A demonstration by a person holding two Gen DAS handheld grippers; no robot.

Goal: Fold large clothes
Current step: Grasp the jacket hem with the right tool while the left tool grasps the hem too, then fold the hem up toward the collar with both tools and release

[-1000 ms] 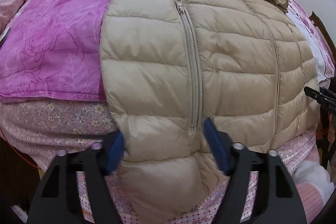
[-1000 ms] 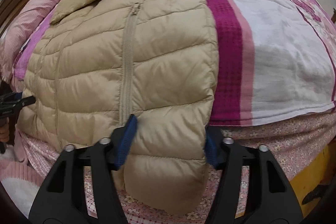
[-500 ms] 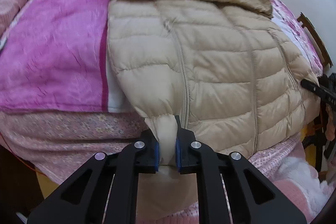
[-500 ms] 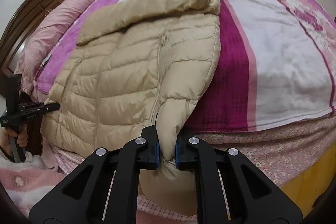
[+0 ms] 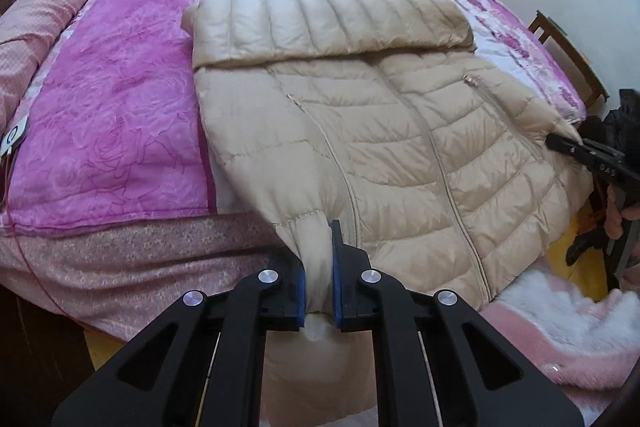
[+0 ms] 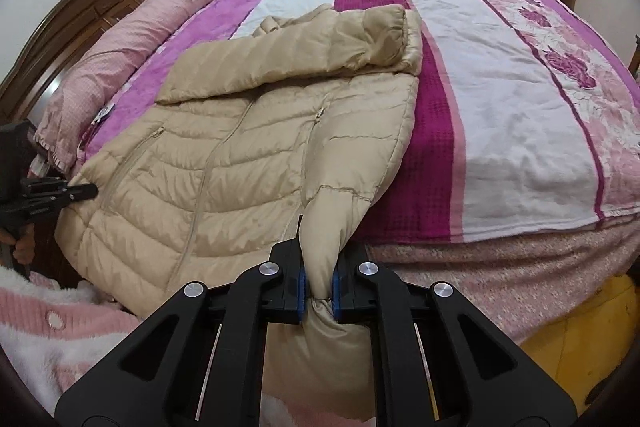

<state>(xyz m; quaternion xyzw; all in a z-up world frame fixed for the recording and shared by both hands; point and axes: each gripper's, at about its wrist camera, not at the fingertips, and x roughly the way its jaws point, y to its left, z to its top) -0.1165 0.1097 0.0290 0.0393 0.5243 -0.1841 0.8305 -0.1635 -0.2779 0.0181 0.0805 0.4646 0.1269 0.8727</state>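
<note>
Both the left gripper (image 5: 319,289) and the right gripper (image 6: 319,289) are clamping the jacket (image 5: 360,131) hem bunched between their pads; level, even carrying toward the collar ahead is advisable.

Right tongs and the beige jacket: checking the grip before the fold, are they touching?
Touching. The right wrist view shows the right tongs with both blue pads pressed against the bunched hem of the beige jacket.

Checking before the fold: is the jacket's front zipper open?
No, the jacket lies front-up on the bed with its centre zipper closed along its visible length.
</note>
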